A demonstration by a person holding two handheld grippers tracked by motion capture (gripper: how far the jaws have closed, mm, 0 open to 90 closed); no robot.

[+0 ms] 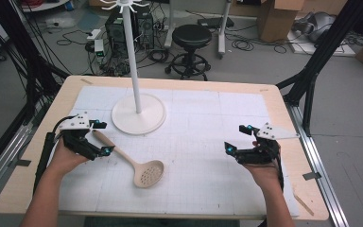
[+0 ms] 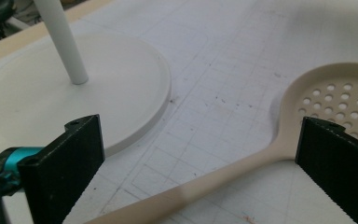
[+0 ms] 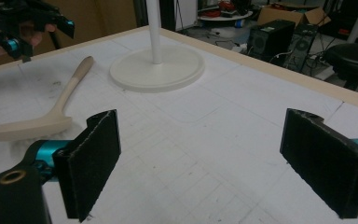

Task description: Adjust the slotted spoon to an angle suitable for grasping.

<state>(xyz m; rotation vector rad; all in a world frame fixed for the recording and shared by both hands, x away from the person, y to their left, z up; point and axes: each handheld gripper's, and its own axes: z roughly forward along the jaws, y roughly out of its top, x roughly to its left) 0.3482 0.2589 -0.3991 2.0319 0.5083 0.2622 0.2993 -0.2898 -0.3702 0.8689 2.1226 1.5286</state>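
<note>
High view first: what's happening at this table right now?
A person sits at the table with a two-jaw gripper in each hand. The left gripper is open and poised over the handle of a beige slotted spoon that lies flat on the white mat; the handle runs between its jaws but the pads are not pressing on it. The right gripper is open too, hovering over bare mat with nothing between its jaws. A white stand with hooks on top stands behind the spoon.

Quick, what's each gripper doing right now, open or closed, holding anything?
Left gripper: open, jaws either side of the slotted spoon handle, not gripping it.
Right gripper: open, holding nothing, above the table.
</note>
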